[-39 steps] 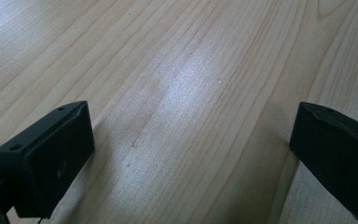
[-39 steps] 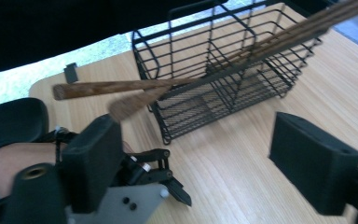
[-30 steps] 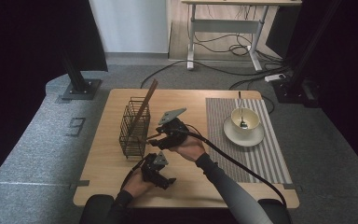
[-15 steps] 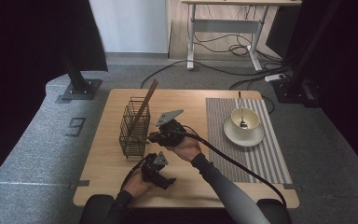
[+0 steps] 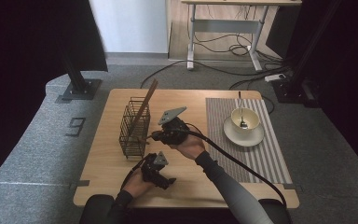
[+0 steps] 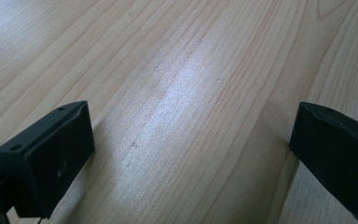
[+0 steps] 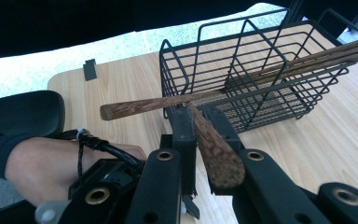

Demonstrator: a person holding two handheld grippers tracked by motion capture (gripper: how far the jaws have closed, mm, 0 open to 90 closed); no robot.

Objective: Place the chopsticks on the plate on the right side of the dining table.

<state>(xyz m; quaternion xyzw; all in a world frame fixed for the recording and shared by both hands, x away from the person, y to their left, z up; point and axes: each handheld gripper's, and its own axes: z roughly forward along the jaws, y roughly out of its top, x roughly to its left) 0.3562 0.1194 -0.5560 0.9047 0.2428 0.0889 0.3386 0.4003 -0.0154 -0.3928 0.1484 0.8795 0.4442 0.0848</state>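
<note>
Chopstick (image 7: 214,147), a brown wooden one, sits clamped between the jaws of the right gripper (image 7: 200,116), which have just been closing onto it. It runs back along the jaws toward the camera in the right gripper view, its blunt end near the lens. A second chopstick (image 7: 140,107) lies crosswise just past the jaw tips, touching them, with its rounded end sticking out to the left. Its far part leans against the rim of the black wire basket (image 7: 242,70), where more sticks (image 7: 326,53) slant up and out. In the high view the right gripper (image 5: 154,136) is just beside the basket (image 5: 134,127) on the wooden table (image 5: 102,163).

Nearer the person, the left gripper (image 5: 161,179) rests low over the table, well apart from the basket. Its jaws stand wide open in the left gripper view, with bare wood (image 6: 186,93) between them.

Off to the right, a striped mat (image 5: 270,158) carries a saucer (image 5: 256,139) with a cup (image 5: 245,120), a spoon (image 5: 241,112) standing in it.
</note>
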